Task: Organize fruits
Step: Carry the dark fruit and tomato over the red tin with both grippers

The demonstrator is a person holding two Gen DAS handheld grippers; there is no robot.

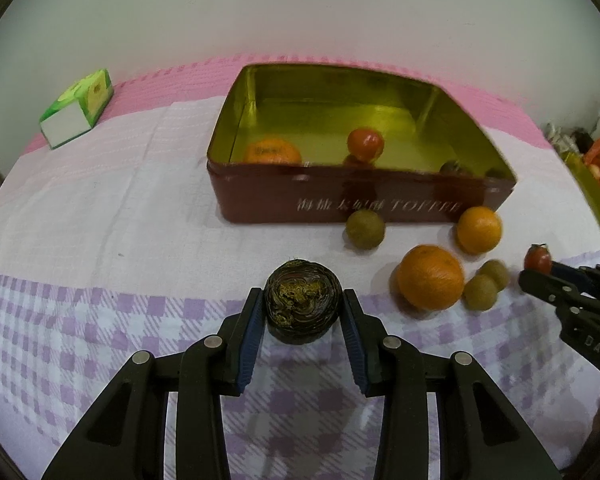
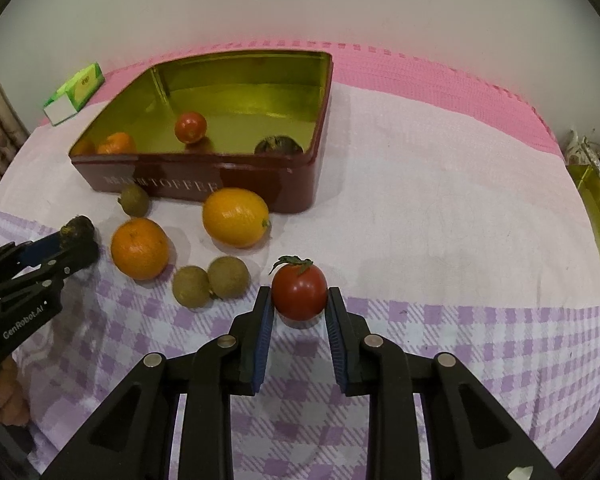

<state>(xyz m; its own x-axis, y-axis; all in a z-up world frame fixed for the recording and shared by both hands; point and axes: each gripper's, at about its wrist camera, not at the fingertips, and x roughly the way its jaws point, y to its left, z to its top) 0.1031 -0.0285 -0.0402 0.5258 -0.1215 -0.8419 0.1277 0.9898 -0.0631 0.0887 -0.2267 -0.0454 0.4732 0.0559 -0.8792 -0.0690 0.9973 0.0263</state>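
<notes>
My left gripper (image 1: 303,303) is shut on a dark round fruit (image 1: 302,306), held above the checked cloth. My right gripper (image 2: 299,300) is shut on a red tomato (image 2: 299,291). A dark red tin (image 1: 364,200) with a gold inside stands behind; in it lie an orange (image 1: 272,151), a tomato (image 1: 365,143) and a dark fruit (image 1: 452,168). In front of the tin lie two oranges (image 2: 140,248) (image 2: 235,217) and three small brown-green fruits (image 2: 191,286) (image 2: 228,277) (image 2: 134,199). Each gripper shows in the other's view: the right one (image 1: 540,268) and the left one (image 2: 78,236).
A green and white carton (image 1: 78,108) lies at the back left on the pink cloth. A gold lid or tray edge (image 2: 598,240) and orange bags stand at the right edge. A white wall is behind the table.
</notes>
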